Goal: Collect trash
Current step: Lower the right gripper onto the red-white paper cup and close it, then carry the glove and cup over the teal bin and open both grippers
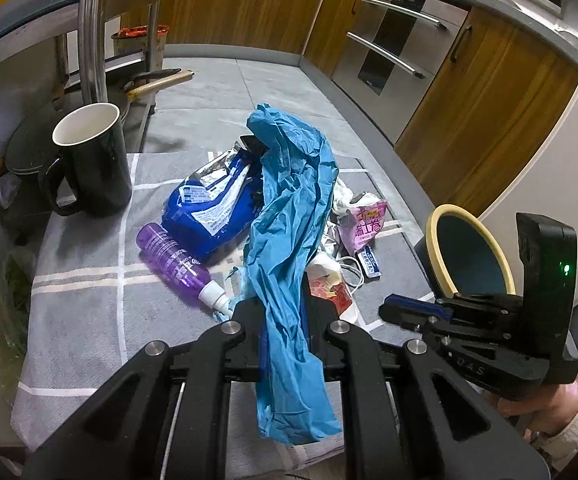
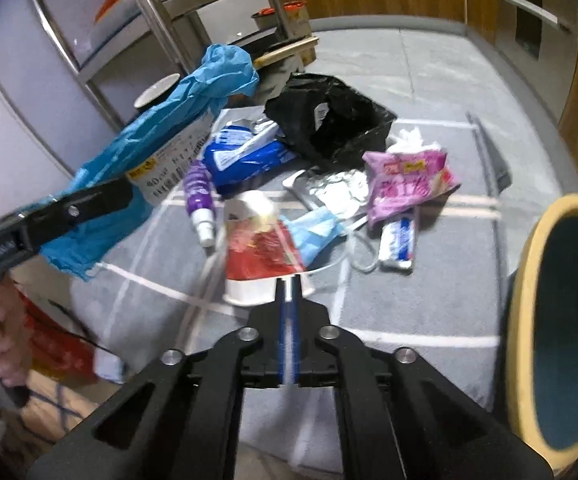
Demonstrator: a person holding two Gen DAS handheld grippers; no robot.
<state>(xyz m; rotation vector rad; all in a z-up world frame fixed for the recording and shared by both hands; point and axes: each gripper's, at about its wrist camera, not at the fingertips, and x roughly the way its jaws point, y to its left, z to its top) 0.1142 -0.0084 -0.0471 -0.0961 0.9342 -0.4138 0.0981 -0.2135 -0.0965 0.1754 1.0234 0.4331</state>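
My left gripper is shut on a crumpled blue plastic bag and holds it above the table; the bag also shows in the right wrist view. My right gripper is shut with nothing between its fingers, just in front of a red and white wrapper. It shows at the right of the left wrist view. The trash pile holds a blue snack bag, a purple bottle, a pink packet, a black bag, a blue face mask and foil.
A grey checked cloth covers the table. A black mug stands at its left. A blue cup with a yellow rim stands at the right edge. A metal rack and wooden cabinets lie beyond.
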